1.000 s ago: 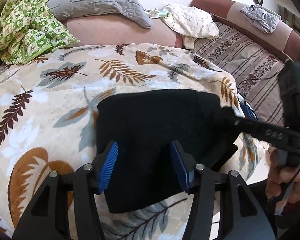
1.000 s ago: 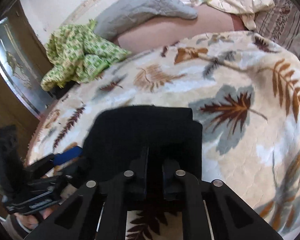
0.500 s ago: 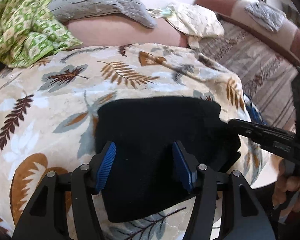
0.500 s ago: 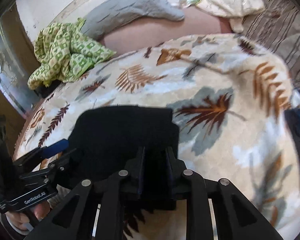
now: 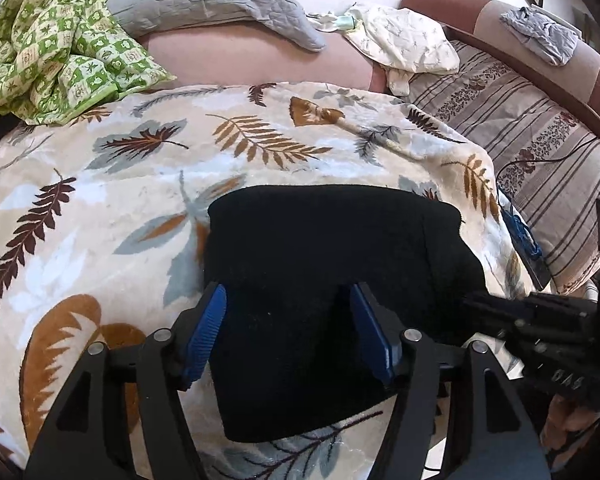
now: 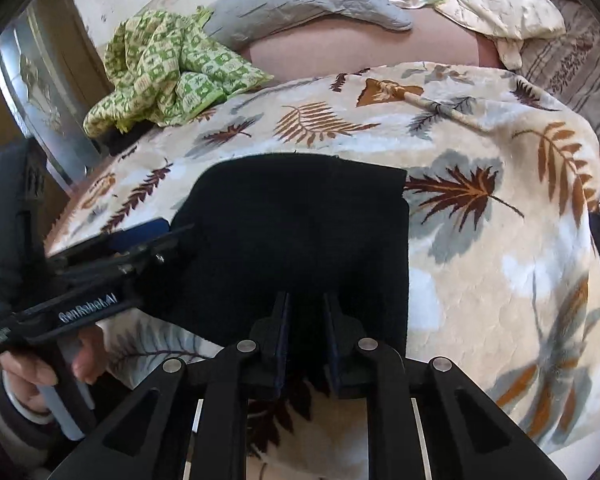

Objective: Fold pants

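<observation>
The black pants (image 5: 332, 240) lie folded into a thick rectangle on a leaf-print blanket (image 5: 100, 200). My left gripper (image 5: 288, 296) hovers over their near left part. Its jaws are opening, and the blue pads (image 5: 204, 332) stand wide apart with the cloth below them, not pinched. My right gripper (image 6: 306, 308) sits at the near edge of the pants (image 6: 300, 220). A narrow gap shows between its fingers, with dark cloth seen through it. From the left wrist view the right gripper (image 5: 472, 302) reaches the right edge of the pants. The left gripper (image 6: 140, 240) shows at their left side.
A green checked cloth (image 5: 60, 48) and a grey pillow (image 5: 204, 0) lie at the far side of the bed. A white cloth (image 5: 412, 40) and a striped sheet (image 5: 540, 140) are at the right. A hand (image 6: 32, 360) holds the left gripper's handle.
The right gripper's fingers have parted slightly and it has drawn back to the pants' near right edge. The left gripper's jaws have widened; it has kept its place.
</observation>
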The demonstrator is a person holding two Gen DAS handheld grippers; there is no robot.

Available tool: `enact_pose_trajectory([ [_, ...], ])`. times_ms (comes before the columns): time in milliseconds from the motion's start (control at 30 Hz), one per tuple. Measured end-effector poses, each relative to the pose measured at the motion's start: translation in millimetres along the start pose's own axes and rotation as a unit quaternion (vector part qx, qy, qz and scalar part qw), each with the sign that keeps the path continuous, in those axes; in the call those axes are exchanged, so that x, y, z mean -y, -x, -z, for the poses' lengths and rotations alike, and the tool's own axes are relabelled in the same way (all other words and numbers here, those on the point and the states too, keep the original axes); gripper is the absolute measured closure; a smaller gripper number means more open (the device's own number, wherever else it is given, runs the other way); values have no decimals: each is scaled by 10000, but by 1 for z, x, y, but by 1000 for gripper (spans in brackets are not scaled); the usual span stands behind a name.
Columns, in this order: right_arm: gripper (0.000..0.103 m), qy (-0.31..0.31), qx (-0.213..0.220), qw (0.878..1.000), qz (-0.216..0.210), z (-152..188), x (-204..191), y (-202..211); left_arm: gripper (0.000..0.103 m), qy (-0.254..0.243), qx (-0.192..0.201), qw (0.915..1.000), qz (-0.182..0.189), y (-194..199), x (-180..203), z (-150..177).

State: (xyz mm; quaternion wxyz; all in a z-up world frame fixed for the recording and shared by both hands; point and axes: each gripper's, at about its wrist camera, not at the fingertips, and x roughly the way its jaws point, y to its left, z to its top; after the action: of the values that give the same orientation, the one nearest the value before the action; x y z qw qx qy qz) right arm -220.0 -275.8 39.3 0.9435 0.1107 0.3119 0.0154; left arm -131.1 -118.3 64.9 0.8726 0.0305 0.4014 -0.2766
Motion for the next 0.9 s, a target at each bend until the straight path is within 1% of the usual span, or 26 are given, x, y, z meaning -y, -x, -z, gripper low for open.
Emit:
enact_pose_trajectory([
  [67,84,-44,96,9999,43,-5,0,8,39,26,15,10000,22,3,-1,-1],
  [167,77,-37,248,9996,98,-14,-2,14,37,98,29,9999,12,5,-5,-1],
  [333,75,167,215,9996,87,-17,-11,11,37,206,70,9997,-59,9,-12,-1],
  [400,68,85,247,9995,157,-19,-7,8,37,263,76,9996,-66,11,-16,-1],
  [433,67,-7,304,9993,237,-19,-3,7,37,283,80,9995,-65,12,-17,-1],
  [467,65,-80,335,9990,271,-20,1,6,35,308,82,9995,-67,12,-19,0],
  [533,56,-330,365,9983,304,-22,14,3,32,366,74,9993,-55,12,-22,1],
  [567,47,-440,326,9980,309,-23,20,0,31,423,66,9991,-19,12,-25,1],
  [600,45,-537,270,9977,297,-22,25,-4,30,511,46,9987,56,11,-28,1],
  [667,45,-614,202,9976,242,-21,32,-12,22,653,-36,9977,176,7,-33,1],
  [700,46,-579,170,9979,234,-20,33,-16,20,715,-89,9971,246,3,-34,1],
  [767,46,-497,124,9980,357,-17,36,-27,20,807,-221,9960,308,-5,-37,4],
  [800,41,-565,129,9977,342,-16,39,-29,20,837,-279,9956,324,-8,-38,5],
  [900,38,-854,104,9962,140,-15,50,-29,19,961,-316,9939,438,-13,-40,6],
])
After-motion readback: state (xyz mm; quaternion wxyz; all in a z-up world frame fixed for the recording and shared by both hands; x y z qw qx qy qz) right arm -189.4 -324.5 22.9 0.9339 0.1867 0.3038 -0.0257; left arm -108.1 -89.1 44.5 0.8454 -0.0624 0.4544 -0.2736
